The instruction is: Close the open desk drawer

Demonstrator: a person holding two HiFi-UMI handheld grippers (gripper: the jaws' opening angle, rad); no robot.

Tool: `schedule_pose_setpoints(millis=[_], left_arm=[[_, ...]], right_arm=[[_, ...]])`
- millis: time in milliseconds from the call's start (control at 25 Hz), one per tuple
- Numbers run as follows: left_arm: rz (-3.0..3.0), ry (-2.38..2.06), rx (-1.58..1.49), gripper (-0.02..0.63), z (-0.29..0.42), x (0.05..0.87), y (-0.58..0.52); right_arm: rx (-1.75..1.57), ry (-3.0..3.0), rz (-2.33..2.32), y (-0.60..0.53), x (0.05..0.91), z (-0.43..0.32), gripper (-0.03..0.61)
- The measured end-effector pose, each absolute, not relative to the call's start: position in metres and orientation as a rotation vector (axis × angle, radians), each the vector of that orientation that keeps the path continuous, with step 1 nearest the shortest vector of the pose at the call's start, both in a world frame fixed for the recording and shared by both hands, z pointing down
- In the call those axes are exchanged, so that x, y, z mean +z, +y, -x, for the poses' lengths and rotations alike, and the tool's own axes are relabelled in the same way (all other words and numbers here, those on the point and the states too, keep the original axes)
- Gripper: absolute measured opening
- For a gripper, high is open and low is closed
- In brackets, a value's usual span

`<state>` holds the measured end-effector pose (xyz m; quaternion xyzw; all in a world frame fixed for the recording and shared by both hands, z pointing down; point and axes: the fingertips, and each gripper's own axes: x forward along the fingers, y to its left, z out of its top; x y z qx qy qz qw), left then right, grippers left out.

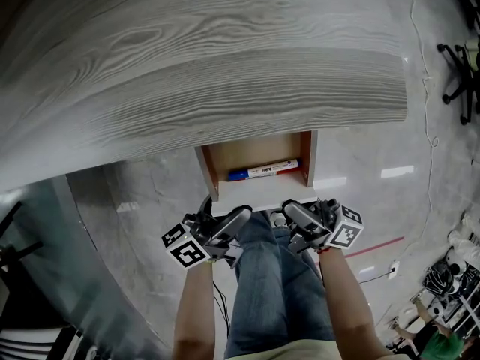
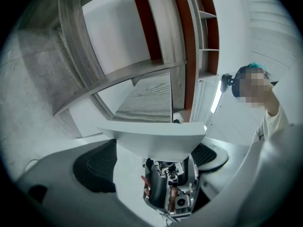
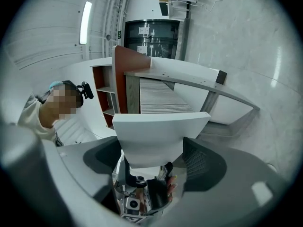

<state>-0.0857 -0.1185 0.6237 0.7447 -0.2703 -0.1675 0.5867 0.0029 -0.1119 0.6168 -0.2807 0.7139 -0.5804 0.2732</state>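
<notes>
The desk [image 1: 225,81] has a grey wood-grain top. Its drawer [image 1: 262,197] stands pulled out, with a white front panel and a blue-and-white marker [image 1: 262,172] inside. My left gripper [image 1: 238,220] is at the panel's left end and my right gripper [image 1: 291,212] at its right end, pointing toward each other. In the left gripper view the white panel [image 2: 151,134] lies between the left gripper's [image 2: 152,161] spread pads. The right gripper view shows the same panel [image 3: 156,136] between the right gripper's [image 3: 152,160] pads. Neither pair visibly presses on it.
My legs in jeans [image 1: 277,291] are right under the drawer. The floor is glossy grey tile with a red line [image 1: 375,246] and a thin cable [image 1: 431,126]. An office chair base [image 1: 459,73] stands at the far right. Another person [image 1: 442,343] is at the lower right corner.
</notes>
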Motion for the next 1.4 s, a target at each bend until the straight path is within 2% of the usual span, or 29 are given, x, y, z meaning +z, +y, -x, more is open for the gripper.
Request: schedule_pose_setpoints(millis=[440, 840, 880, 920, 1000, 1040, 1120, 1400], left_arm=[[-1.762, -0.628, -0.391, 0.389, 0.093, 0.604, -0.123], [-1.830, -0.599, -0.380, 0.352, 0.092, 0.581, -0.136], [-1.835, -0.610, -0.373, 0.335, 0.093, 0.580, -0.139], [-1.839, -0.621, -0.365, 0.289, 0.093, 0.580, -0.142], [-1.842, -0.625, -0.362, 0.276, 0.093, 0.578, -0.148], [-1.845, -0.622, -0.365, 0.276, 0.092, 0.576, -0.151], [-1.853, -0.617, -0.371, 0.256, 0.092, 0.570, -0.156], [-1.862, -0.633, -0.374, 0.224, 0.092, 0.561, -0.177]], right_arm=[[-1.549, 1.906, 0.802, -0.118, 0.604, 0.004, 0.373], [-1.480, 1.861, 0.831, -0.135, 0.579, 0.000, 0.339], [-1.472, 1.860, 0.831, -0.138, 0.576, 0.000, 0.339], [-1.466, 1.861, 0.832, -0.141, 0.574, 0.000, 0.339], [-1.458, 1.861, 0.839, -0.146, 0.571, -0.002, 0.337], [-1.454, 1.860, 0.846, -0.149, 0.570, -0.003, 0.331], [-1.444, 1.856, 0.852, -0.155, 0.566, -0.005, 0.280], [-1.416, 1.849, 0.861, -0.176, 0.556, -0.007, 0.259]])
